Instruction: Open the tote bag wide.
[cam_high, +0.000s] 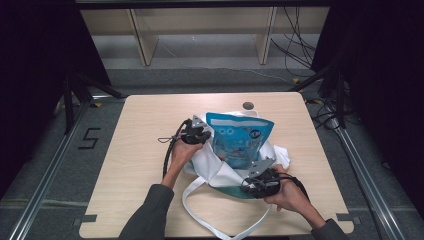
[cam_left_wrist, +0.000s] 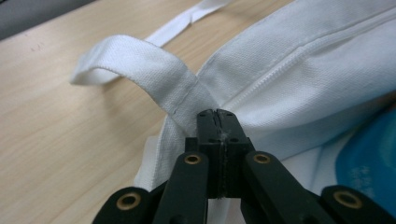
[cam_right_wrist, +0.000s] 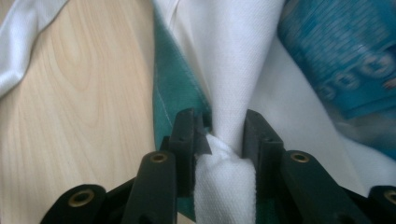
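Observation:
A white cloth tote bag (cam_high: 210, 165) with teal trim lies on the wooden table (cam_high: 140, 160), and a blue snack packet (cam_high: 239, 137) sticks out of its mouth. My left gripper (cam_high: 197, 134) is shut on the bag's rim beside a handle strap (cam_left_wrist: 140, 60), its jaws pressed together on the cloth (cam_left_wrist: 216, 114). My right gripper (cam_high: 260, 180) is shut on a bunched fold of the white bag cloth (cam_right_wrist: 224, 140) at the near side, next to the teal panel (cam_right_wrist: 175, 88). The blue packet (cam_right_wrist: 341, 51) lies just beyond.
A long white strap (cam_high: 200, 215) loops toward the table's front edge. A round grommet hole (cam_high: 248, 105) sits at the table's far edge. Dark frame legs and cables (cam_high: 300, 40) stand around the table.

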